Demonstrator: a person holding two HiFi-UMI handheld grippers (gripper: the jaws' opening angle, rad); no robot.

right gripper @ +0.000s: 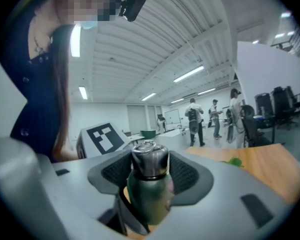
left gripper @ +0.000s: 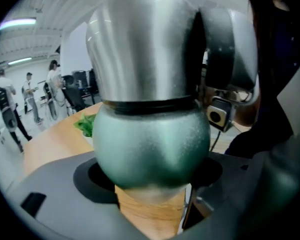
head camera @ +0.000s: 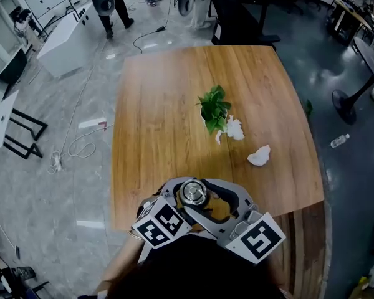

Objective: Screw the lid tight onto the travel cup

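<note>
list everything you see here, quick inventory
table: 1, wood, centre of the head view
potted plant: 1, green, mid-table
crumpled tissues: 2, white, one beside the plant, one nearer the right edge
bottle: 1, clear, on the floor right of the table
travel cup: 1, green, at the table's near edge
lid: 1, silver, on the cup
left gripper: 1, grey, jaws on the cup's body
right gripper: 1, grey, jaws on the lid

Hidden / cropped, head view
Cup (head camera: pixel 194 193) shows only its top, body hidden between the jaws. People (head camera: pixel 107 4) at 12 o'clock are cropped.
</note>
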